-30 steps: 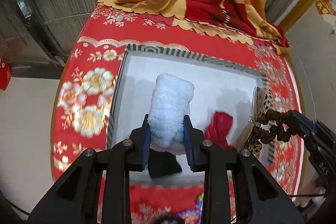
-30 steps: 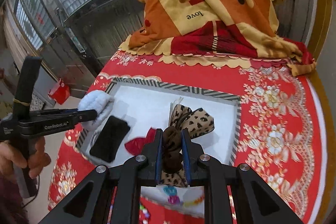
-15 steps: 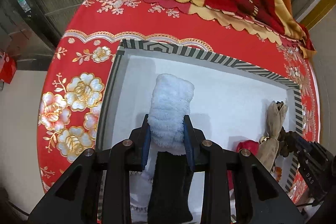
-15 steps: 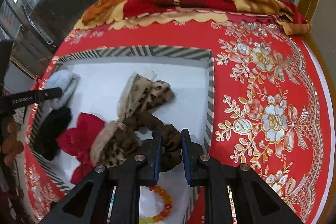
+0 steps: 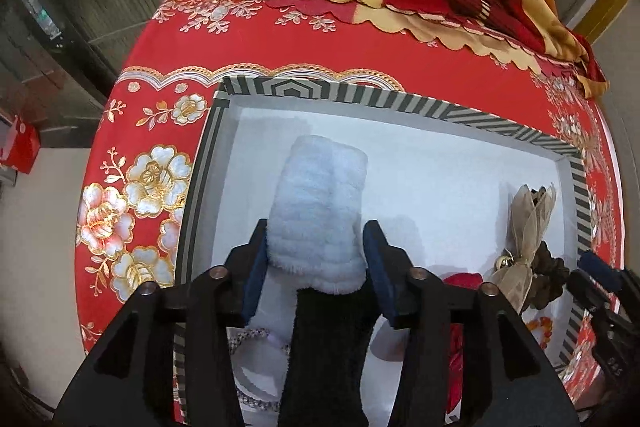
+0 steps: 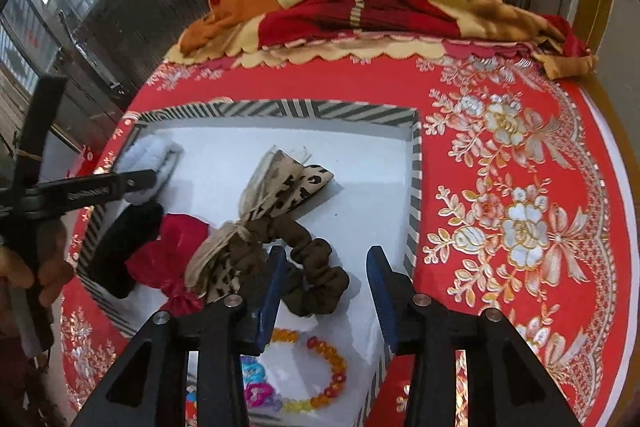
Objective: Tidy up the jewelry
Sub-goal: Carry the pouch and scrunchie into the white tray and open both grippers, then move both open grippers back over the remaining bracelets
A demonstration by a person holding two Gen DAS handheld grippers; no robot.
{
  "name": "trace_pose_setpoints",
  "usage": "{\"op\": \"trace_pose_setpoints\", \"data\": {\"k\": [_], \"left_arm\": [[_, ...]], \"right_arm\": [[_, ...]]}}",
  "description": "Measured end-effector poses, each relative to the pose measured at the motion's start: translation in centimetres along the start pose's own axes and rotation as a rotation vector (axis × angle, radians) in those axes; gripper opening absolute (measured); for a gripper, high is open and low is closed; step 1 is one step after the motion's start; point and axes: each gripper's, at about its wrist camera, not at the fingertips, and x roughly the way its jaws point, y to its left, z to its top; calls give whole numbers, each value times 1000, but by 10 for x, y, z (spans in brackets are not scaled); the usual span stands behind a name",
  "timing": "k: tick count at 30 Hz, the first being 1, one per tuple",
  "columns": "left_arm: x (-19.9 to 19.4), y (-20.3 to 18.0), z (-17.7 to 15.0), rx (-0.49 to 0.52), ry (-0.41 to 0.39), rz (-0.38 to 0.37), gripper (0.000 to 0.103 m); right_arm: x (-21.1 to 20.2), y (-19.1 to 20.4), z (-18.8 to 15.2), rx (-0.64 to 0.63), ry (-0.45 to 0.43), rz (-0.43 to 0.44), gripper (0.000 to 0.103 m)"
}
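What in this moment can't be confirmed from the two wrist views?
- Left wrist view: the near end of the black scrunchie is hidden behind the left gripper.
- Left wrist view: the pearl bracelet is mostly covered by the gripper's frame.
- Right wrist view: the beaded bracelet is partly hidden behind the right gripper.
- Right wrist view: whether the left gripper's fingers touch the white fluffy scrunchie cannot be told.

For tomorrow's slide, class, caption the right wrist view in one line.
Open right tongs above a brown fabric scrunchie lying in the striped-rim white box.
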Motion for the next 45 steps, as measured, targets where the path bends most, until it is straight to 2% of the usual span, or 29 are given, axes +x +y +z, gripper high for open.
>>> {"op": "trace_pose_setpoints", "data": {"k": [9, 19, 33, 45], "left_arm": [[-38, -4, -19, 5, -65, -3, 50], [-88, -3, -68, 9, -131, 24, 51], [-125, -6, -140, -10, -149, 12, 51], [-142, -10, -192, -21, -133, 0, 51]], "right_arm": [[-34, 7, -18, 30, -55, 25, 41], [-63, 28, -49, 28, -65, -10, 41], [-95, 49, -94, 1, -67, -35, 41], [-119, 57, -131, -22, -69, -39, 42]]}}
